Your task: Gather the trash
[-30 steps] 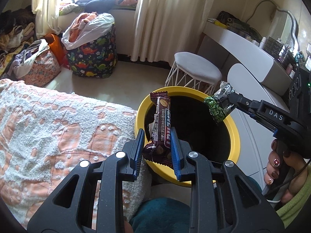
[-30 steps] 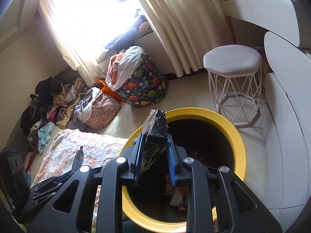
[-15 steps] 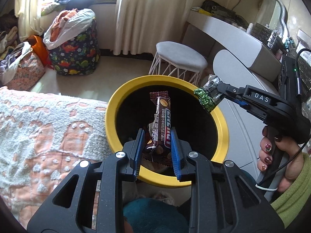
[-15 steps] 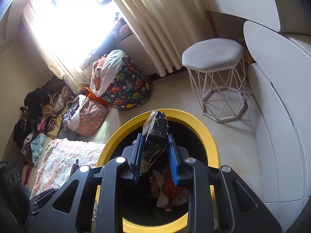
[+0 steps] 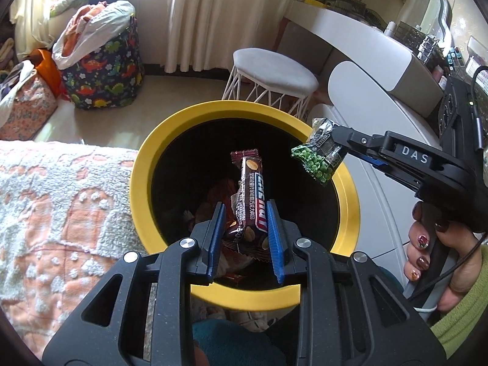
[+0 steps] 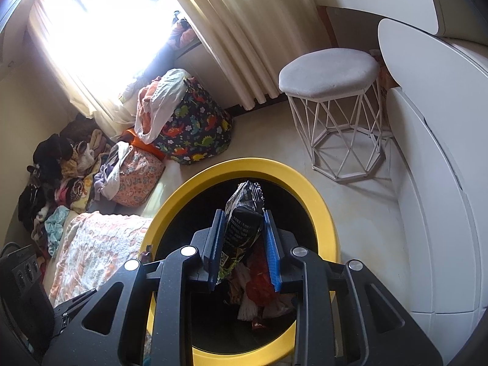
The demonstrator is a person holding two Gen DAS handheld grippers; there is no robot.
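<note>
A yellow-rimmed black bin [image 5: 140, 183] stands below both grippers, with crumpled trash [image 6: 259, 283] at its bottom. My left gripper [image 5: 245, 204] is shut on a brown chocolate bar wrapper [image 5: 251, 183], which hangs over the bin's opening. At the right of the left wrist view, my right gripper [image 5: 334, 140] holds a black and green snack packet [image 5: 317, 158] above the bin's right rim. In the right wrist view that packet [image 6: 244, 228] stands between the fingers of the right gripper [image 6: 242, 212] and leans toward the left pad, over the bin [image 6: 323, 222].
A pink and white blanket [image 5: 61, 213] lies against the bin's left side. Behind the bin are a white wire stool [image 5: 274, 70] and a dinosaur-print laundry bag [image 5: 103, 70]. White rounded furniture [image 5: 366, 45] runs along the right. A person's hand [image 5: 427, 244] grips the right handle.
Both grippers have come forward and down over the bin, whose opening now lies more squarely under them. Each still holds its piece of trash; the right jaws stand slightly wider.
</note>
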